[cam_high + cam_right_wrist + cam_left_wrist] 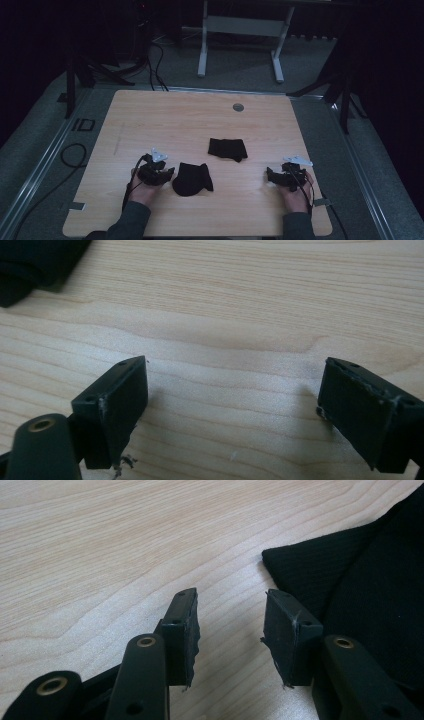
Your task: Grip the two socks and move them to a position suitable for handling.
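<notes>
Resting apart, left tongs [169, 174] beside unlabelled black cloth [192, 179].

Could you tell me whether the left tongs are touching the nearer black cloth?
Apart: in the left gripper view, bare wood shows between the open left tongs and the nearer black cloth.

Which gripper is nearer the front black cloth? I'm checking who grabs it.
Left. The left gripper is right beside the front cloth, jaws open at its edge; the right gripper sits well off to its other side.
</notes>
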A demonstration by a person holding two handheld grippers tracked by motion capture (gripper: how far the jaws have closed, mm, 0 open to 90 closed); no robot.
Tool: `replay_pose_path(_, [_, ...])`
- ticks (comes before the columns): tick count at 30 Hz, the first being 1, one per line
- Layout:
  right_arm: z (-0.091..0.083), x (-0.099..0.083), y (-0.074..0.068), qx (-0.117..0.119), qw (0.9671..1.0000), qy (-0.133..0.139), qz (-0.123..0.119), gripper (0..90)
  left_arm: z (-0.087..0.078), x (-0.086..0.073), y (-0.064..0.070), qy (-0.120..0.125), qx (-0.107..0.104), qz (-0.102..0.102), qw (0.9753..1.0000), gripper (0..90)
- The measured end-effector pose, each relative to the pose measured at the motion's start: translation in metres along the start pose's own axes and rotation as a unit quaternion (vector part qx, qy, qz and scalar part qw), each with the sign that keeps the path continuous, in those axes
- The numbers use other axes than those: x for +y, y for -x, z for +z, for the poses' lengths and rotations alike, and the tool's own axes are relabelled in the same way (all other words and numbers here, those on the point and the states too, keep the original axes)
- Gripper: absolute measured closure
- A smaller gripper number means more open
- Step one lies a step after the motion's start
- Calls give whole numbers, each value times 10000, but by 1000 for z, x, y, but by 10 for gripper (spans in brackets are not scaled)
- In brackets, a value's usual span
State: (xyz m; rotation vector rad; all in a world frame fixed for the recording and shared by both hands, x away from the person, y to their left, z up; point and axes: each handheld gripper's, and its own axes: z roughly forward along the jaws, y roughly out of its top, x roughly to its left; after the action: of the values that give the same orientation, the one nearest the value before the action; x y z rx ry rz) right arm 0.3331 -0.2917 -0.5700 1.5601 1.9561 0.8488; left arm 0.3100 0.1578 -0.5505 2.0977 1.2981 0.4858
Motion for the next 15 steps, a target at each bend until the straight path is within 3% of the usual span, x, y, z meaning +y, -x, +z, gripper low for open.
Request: replay_pose_path(15, [-2,-2,-1,-14,10000,-2,22,124,0,1,0,35,17,-28,10000,573])
